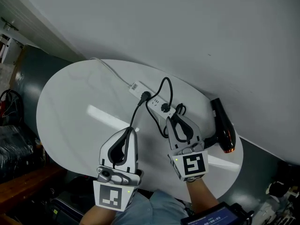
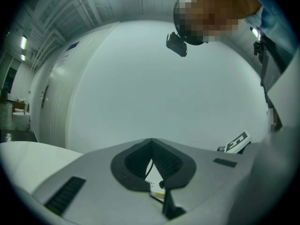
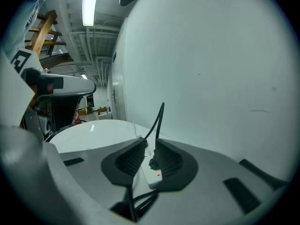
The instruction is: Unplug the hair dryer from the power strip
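The right grey two-jaw gripper (image 1: 181, 121) hangs part-open, empty, near the black plug (image 1: 165, 108) in the long white power strip (image 1: 156, 103); the left grey gripper (image 1: 132, 130) is closed, empty. The glossy black hair dryer (image 1: 223, 125) lies right of them. A second black plug (image 1: 145, 96) invites pulling the wrong one, or dragging the unpinned strip

A white oval table (image 1: 70, 107) is seen from above, its glossy top crossed by a bright streak of reflected light (image 1: 105, 116). A large plain white wall (image 1: 187, 32) is set close behind the table's far edge. A dark grey surface (image 1: 33, 69) is shown left of the table, with dark clutter (image 1: 11, 125) at the picture's left edge. A lit screen (image 1: 213, 217) is cropped at the bottom right. In the right gripper view, a ceiling tube light (image 3: 88, 6) and a wooden frame (image 3: 41, 32) are visible at upper left.
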Demonstrator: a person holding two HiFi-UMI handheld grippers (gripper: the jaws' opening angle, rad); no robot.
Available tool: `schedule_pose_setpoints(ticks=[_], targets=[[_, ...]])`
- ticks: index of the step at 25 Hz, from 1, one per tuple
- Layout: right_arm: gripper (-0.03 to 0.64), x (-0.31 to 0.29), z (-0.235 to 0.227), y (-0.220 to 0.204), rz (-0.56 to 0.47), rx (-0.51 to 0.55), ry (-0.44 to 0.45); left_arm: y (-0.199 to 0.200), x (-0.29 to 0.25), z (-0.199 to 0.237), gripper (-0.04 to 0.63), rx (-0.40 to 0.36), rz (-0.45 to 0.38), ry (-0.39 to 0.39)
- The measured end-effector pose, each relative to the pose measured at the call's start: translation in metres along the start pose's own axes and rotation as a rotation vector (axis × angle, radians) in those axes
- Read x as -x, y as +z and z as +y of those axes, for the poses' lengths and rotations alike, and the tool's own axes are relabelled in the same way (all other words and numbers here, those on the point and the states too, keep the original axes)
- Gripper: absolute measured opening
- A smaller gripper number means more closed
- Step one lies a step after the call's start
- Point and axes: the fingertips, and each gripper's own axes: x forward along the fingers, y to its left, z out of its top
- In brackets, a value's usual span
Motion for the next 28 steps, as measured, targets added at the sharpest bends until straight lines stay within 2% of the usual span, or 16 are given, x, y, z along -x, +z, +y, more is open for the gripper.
schedule_pose_setpoints(ticks=[4, 7, 10, 15, 19, 24, 28], targets=[[0.103, -0.025, -0.008, -0.022, 0.049, -0.010, 0.001, -0.017, -0.017, 0.013, -0.002, 0.013, 0.039, 0.002], [0.104, -0.040, -0.010, -0.030, 0.059, -0.001, 0.010, -0.026, -0.027, 0.021, -0.002, 0.010, 0.049, -0.001], [0.103, -0.051, -0.011, -0.028, 0.022, 0.010, 0.013, -0.030, -0.034, 0.025, -0.002, 0.006, 0.043, -0.006], [0.094, -0.058, -0.009, -0.038, 0.070, -0.001, 0.015, -0.037, -0.037, 0.030, -0.002, 0.024, 0.070, -0.004], [0.064, -0.060, -0.010, -0.033, 0.045, 0.021, 0.000, -0.026, -0.040, 0.034, -0.002, 0.001, 0.019, -0.005], [0.055, -0.052, -0.012, -0.027, 0.073, 0.018, -0.025, -0.029, -0.033, 0.034, -0.002, 0.009, 0.044, 0.012], [0.055, -0.045, -0.014, 0.002, 0.007, 0.016, -0.031, -0.016, -0.031, 0.030, -0.002, -0.005, -0.003, -0.003]])
